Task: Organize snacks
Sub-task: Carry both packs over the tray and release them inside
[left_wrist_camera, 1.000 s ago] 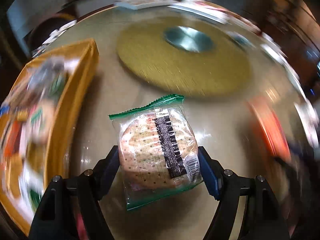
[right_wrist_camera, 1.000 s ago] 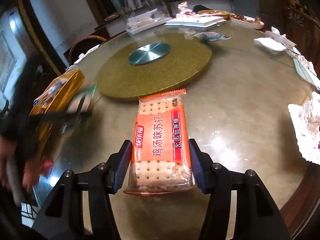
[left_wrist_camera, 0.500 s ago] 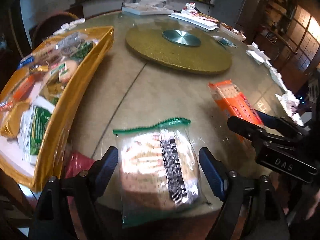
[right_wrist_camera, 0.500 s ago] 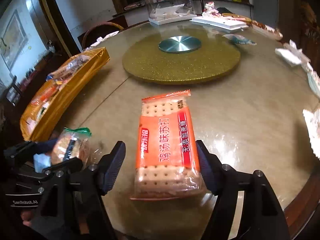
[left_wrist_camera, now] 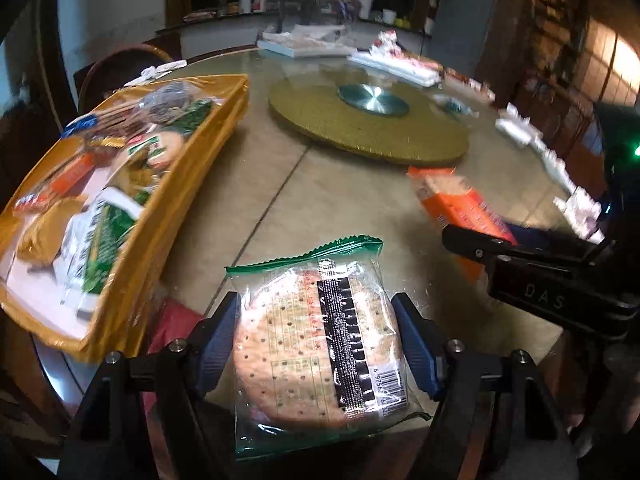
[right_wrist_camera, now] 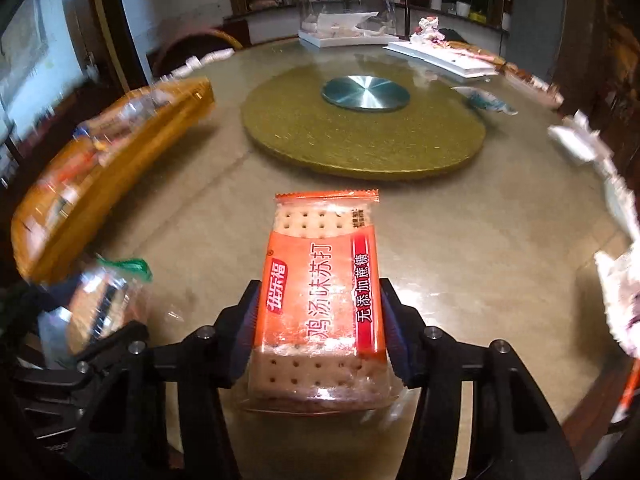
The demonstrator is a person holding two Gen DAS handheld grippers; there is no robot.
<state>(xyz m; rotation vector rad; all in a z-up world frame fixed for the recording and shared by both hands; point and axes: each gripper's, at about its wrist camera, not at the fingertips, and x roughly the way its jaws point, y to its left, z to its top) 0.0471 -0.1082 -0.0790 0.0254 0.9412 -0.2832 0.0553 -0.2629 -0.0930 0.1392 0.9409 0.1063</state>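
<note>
Table: only left view resolves tray snacks, seemingly biscuits.

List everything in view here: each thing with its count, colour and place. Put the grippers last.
round cracker packet: one, clear wrap with green edges, between the left gripper's fingers
soda cracker packet: one, orange-red with white crackers showing, between the right gripper's fingers
snack box: one, yellow-orange, at the table's left edge, filled with mixed snack packets
turntable: one, gold disc with a silver hub, at the table's middle
table: one, beige and glossy, under everything
white trays: at least two, on the far side of the table
crumpled white wrappers: several, along the table's right edge
left gripper: black with blue pads, shut on the round cracker packet
right gripper: black with blue pads, shut on the soda cracker packet
</note>
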